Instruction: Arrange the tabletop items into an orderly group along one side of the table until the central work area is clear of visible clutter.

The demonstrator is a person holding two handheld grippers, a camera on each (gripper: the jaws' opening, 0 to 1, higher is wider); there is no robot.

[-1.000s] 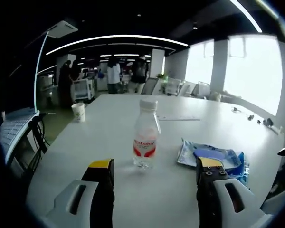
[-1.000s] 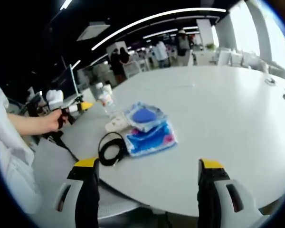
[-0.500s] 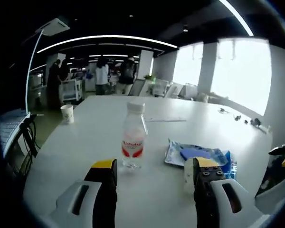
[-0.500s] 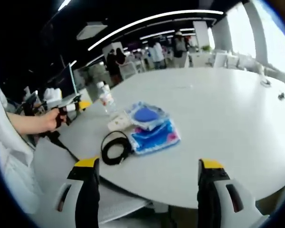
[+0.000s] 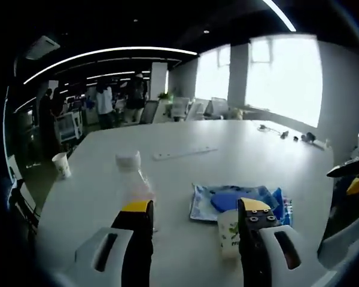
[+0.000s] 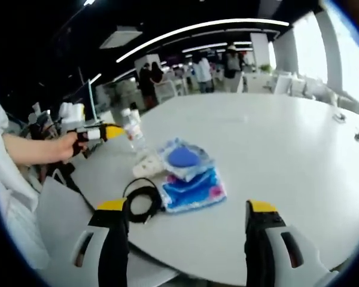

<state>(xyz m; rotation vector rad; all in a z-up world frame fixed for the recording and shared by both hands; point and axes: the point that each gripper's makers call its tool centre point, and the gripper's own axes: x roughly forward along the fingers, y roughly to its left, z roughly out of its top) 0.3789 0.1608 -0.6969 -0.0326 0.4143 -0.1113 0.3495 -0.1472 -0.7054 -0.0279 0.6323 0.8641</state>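
Left gripper view: the released left claw [image 5: 190, 216] brackets the water bottle [image 5: 133, 186] on the desk [image 5: 227, 149], apparently lining up a grasp; blue packets [image 5: 236, 198] lie beside it. Right gripper view: the right claw [image 6: 187, 216] hangs open above the packets and coiled cable [image 6: 141, 202].

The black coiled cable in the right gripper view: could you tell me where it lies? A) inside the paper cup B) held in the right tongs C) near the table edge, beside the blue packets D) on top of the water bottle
C: the black coiled cable lies flat near the table edge, right beside the blue packets, ahead of the open right tongs.
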